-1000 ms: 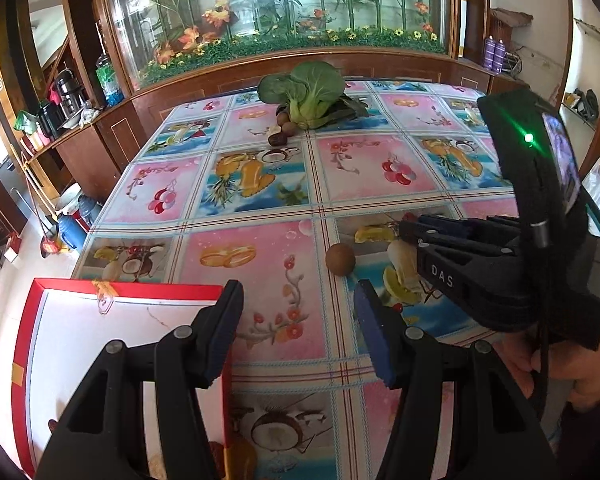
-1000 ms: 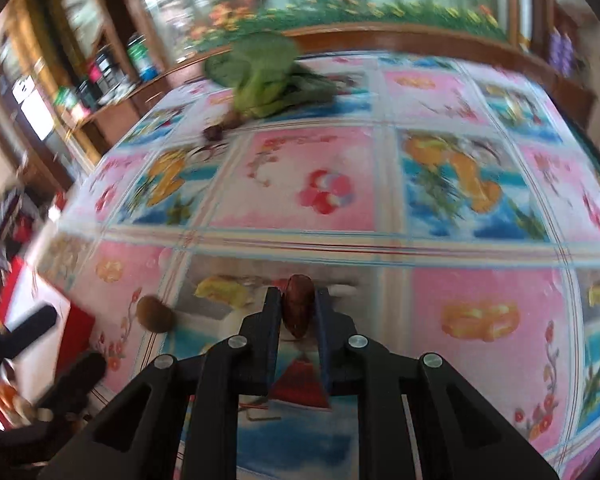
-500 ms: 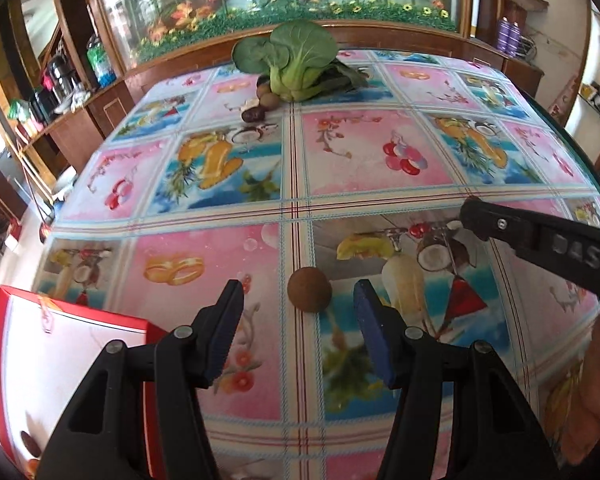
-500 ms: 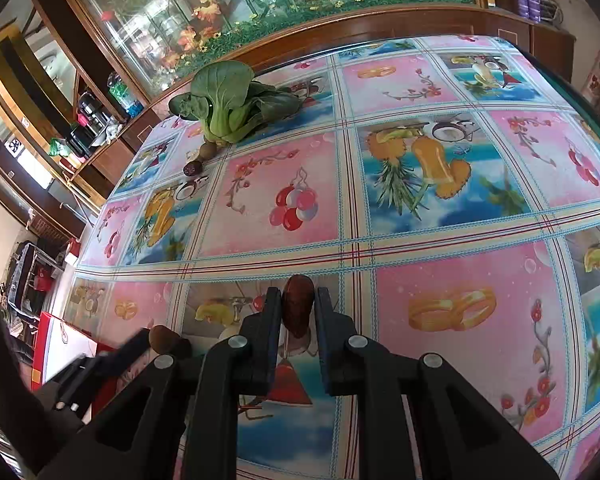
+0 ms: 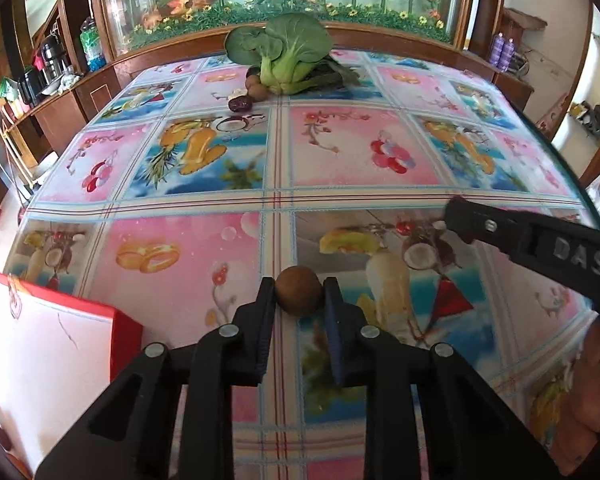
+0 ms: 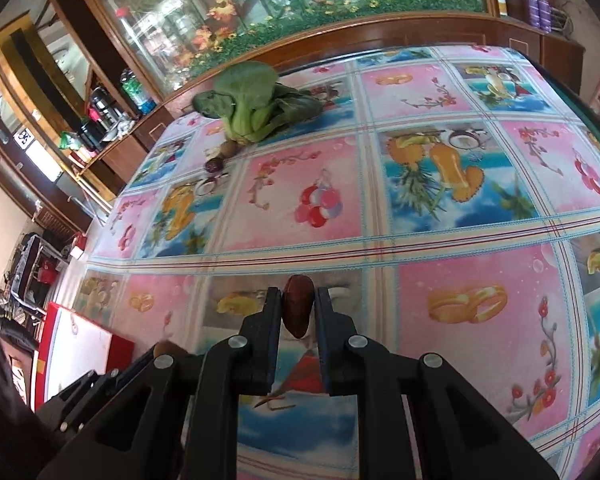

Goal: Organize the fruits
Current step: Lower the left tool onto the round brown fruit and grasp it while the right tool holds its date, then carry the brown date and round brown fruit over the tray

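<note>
A round brown fruit [image 5: 299, 296] rests on the fruit-print tablecloth [image 5: 360, 152], between the fingers of my left gripper [image 5: 299, 285]. The jaws are closing and both pads touch its sides. My right gripper [image 6: 298, 294] is shut on a dark red date [image 6: 297, 308], held above the cloth. In the left wrist view one finger of the right gripper [image 5: 500, 232] reaches in from the right. The right wrist view shows the brown fruit [image 6: 166, 348] low on the left. A red box with a white inside [image 5: 124, 332] lies at the near left.
A bok choy [image 5: 284, 56] lies at the table's far side, with two small brown fruits [image 5: 256, 90] and a dark red date [image 5: 240, 103] beside it. A person's hand [image 5: 580, 400] shows at the lower right. Wooden cabinets and a glass display stand beyond the table.
My left gripper moved forward and down around the brown fruit, then its jaws came in from wide apart onto it. The right gripper kept the date.
</note>
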